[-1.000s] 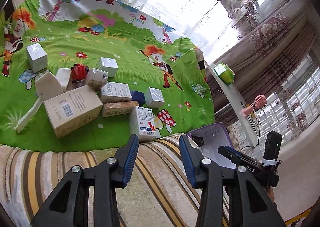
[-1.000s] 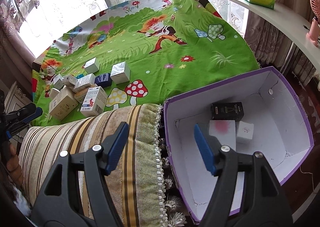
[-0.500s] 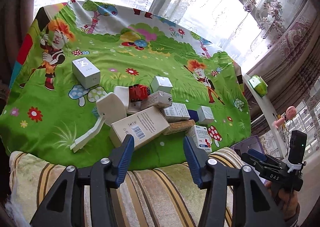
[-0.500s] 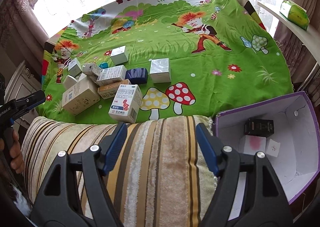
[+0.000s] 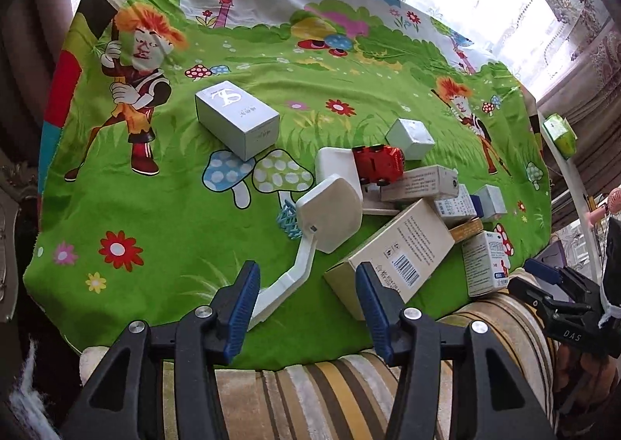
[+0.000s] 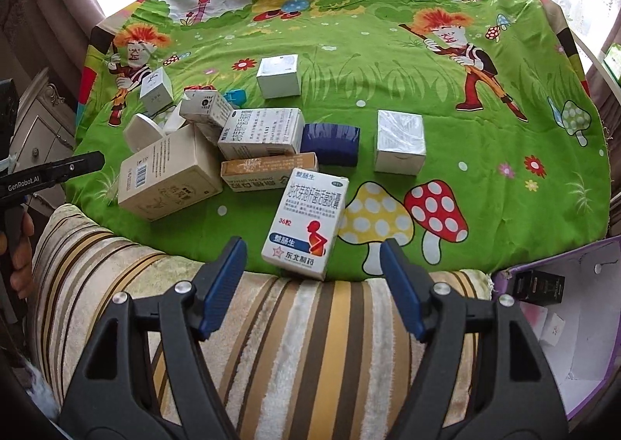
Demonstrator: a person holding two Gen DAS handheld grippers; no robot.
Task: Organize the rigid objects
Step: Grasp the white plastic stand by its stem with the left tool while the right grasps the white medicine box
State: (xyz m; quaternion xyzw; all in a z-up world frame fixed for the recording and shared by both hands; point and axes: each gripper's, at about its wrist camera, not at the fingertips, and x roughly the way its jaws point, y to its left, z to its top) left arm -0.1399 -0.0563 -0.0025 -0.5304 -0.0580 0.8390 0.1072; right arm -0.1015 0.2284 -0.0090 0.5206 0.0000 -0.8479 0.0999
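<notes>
Several small boxes lie clustered on a green cartoon sheet point(image 5: 155, 214). My left gripper point(image 5: 306, 304) is open and empty, near a white long-handled object point(image 5: 310, 238) and a large beige box point(image 5: 392, 253); a red toy car point(image 5: 378, 164) and a silver box point(image 5: 236, 121) lie beyond. My right gripper point(image 6: 312, 286) is open and empty, just short of a white medicine box point(image 6: 306, 222). A dark blue box point(image 6: 330, 143) and a silver box point(image 6: 399, 141) lie farther off.
A striped cushion point(image 6: 302, 343) runs along the sheet's near edge under both grippers. A purple-rimmed white bin point(image 6: 582, 323) at the right holds a black box point(image 6: 539, 286) and small white boxes. A green tissue pack point(image 5: 559, 133) sits on a shelf. Curtains hang behind.
Both grippers have swung left from the bin toward the boxes. The left gripper moved closer to the sheet. The bin has slid to the right edge of the right wrist view.
</notes>
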